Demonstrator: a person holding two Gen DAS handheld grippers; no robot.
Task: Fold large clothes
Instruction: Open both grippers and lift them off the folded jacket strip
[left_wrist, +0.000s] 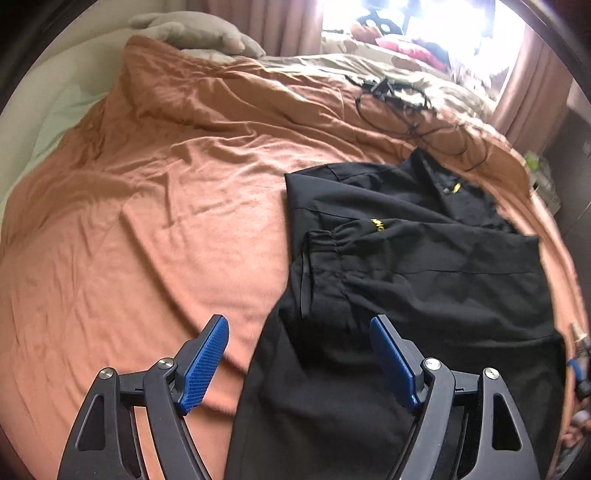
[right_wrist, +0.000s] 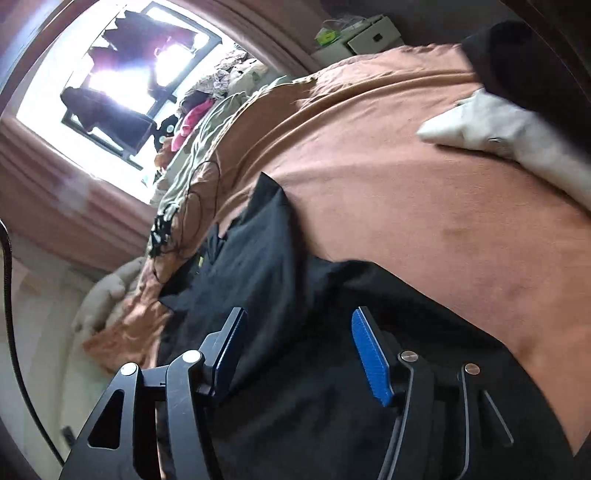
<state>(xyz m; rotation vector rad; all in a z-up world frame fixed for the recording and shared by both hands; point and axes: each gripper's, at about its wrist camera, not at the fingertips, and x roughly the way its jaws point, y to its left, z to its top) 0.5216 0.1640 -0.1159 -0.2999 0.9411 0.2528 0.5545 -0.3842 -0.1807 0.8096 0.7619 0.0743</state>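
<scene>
Left claw (left_wrist: 299, 325) gapes wide and holds nothing; the black jacket (left_wrist: 424, 266) lies just ahead and under its right finger, on the orange sheet (left_wrist: 166, 206). Right claw (right_wrist: 299, 317) stands partly open and empty above the same jacket (right_wrist: 280, 266)

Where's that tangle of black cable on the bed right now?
In the left wrist view the black cable lies upper right on the orange bedspread, just beyond the black garment and beside the beige blanket.
</scene>
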